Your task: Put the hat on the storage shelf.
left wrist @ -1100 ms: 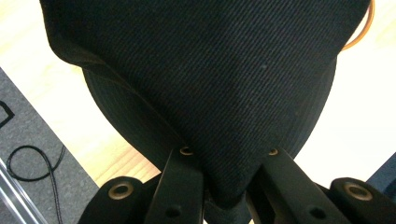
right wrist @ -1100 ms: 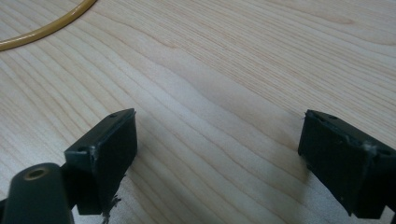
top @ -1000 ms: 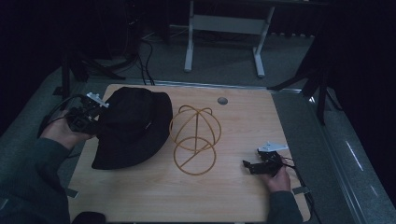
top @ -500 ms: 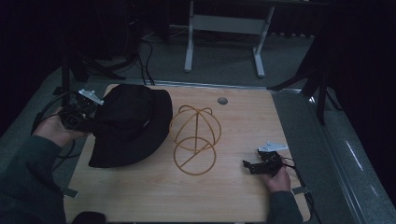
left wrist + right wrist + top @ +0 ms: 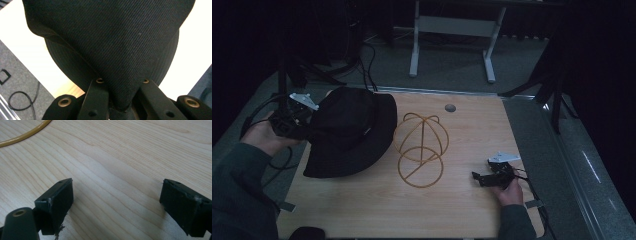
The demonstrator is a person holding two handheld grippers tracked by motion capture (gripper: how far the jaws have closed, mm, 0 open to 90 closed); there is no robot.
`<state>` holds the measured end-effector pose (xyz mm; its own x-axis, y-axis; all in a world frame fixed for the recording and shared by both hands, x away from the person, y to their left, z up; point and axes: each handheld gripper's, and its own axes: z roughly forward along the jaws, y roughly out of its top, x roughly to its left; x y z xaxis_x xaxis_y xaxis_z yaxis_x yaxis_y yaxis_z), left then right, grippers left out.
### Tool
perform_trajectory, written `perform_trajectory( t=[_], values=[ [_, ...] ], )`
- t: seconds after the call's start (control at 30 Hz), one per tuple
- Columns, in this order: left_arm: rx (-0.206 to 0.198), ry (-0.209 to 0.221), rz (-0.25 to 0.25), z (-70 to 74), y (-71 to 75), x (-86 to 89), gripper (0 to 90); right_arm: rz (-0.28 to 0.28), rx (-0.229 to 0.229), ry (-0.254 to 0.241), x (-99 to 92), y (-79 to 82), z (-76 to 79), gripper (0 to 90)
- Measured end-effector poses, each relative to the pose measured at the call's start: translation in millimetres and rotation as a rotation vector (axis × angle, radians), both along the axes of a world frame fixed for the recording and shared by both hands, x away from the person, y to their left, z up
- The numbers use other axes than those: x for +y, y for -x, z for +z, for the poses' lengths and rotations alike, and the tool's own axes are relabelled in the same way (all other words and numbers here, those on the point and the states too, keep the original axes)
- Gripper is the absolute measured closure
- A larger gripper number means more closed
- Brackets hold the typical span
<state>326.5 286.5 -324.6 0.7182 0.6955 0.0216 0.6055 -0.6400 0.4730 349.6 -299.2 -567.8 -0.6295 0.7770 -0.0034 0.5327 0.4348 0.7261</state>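
**Left gripper pinching black hat brim at table's left edge**

Left hand (image 5: 262,136) raised at the table's left side, forearm in a dark green sleeve coming up from the lower left corner, wrist angled toward the table's middle. Left gripper (image 5: 294,120) pointed across the table, grey three-cornered plate on top, cable looping off to the left. Fingers (image 5: 97,97) pressed together on a fold of the black twill bucket hat (image 5: 349,132), cloth bunched between them in the left gripper view. Hat fabric a fine diagonal weave, matte, with rows of stitching ringing the soft brim (image 5: 165,62); one edge of the brim lifted and curled where pinched. Rest of the hat lying on the left half of the pale wood-grain table (image 5: 472,130), round crown upward, brim drooping toward the near edge.

Right hand (image 5: 508,192) resting low on the table near its right front corner, forearm entering from the bottom edge. Right gripper (image 5: 484,177) lying level, aimed left toward the table's middle. Fingers (image 5: 57,200) spread wide, blocky black pads with nothing between them, bare wood under the gap.

Between both hands, just beside the hat's right brim: a yellow-brown wire hat frame (image 5: 419,147), thin round rods bent into a dome of crossing arches above a flat ring with one bar across. A curve of that ring at the top left corner of the right gripper view. Small dark round disc (image 5: 450,107) set in the table's far side.
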Motion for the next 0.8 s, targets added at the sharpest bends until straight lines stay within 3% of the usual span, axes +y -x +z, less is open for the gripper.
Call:
perform_trajectory(
  t=[0.4, 0.8],
  values=[
    [-0.018, 0.011, -0.005, 8.8, 3.3, 6.1, 87.1, -0.001, 0.001, -0.002, 0.2, 0.1, 0.0, 11.6],
    [-0.038, 0.018, -0.040, 20.1, 3.8, 10.2, 87.0, 0.000, 0.000, 0.000, 0.0, 0.0, 0.0, 11.6]
  ],
)
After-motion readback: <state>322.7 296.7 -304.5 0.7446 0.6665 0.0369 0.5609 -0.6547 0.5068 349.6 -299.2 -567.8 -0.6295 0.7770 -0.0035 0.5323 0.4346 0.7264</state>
